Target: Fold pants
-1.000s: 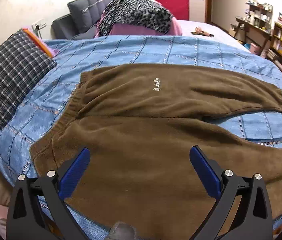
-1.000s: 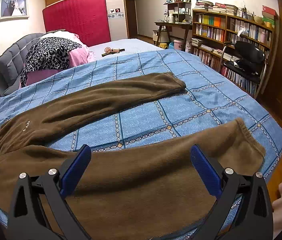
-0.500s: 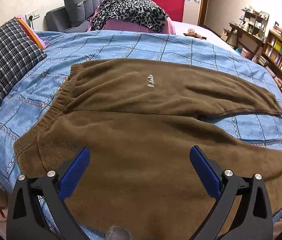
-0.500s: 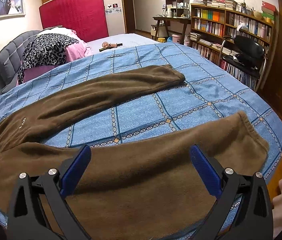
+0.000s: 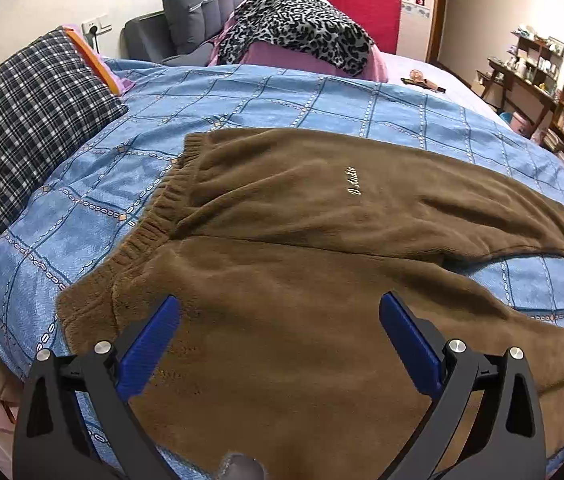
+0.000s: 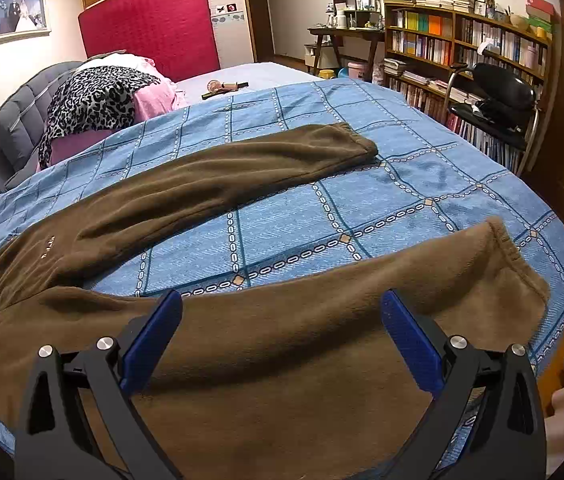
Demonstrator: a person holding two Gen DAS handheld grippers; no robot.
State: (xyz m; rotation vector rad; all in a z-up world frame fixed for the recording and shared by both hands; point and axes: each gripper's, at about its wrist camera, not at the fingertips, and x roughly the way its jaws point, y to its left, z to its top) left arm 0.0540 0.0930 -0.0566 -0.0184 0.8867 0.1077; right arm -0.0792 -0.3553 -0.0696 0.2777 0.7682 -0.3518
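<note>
Below both grippers' spread fingers [image 5: 150,344], brown fleece pants [image 5: 321,248] are being approached (left gripper [image 5: 280,338] nearer waistband), legs running rightward.

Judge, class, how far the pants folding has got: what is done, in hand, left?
Done: the brown pants lie flat on the blue blanket, legs spread apart. In hand: nothing gripped; the left gripper and right gripper hover over the near leg, jaws open. Left: every fold, since no leg overlaps the other.
</note>
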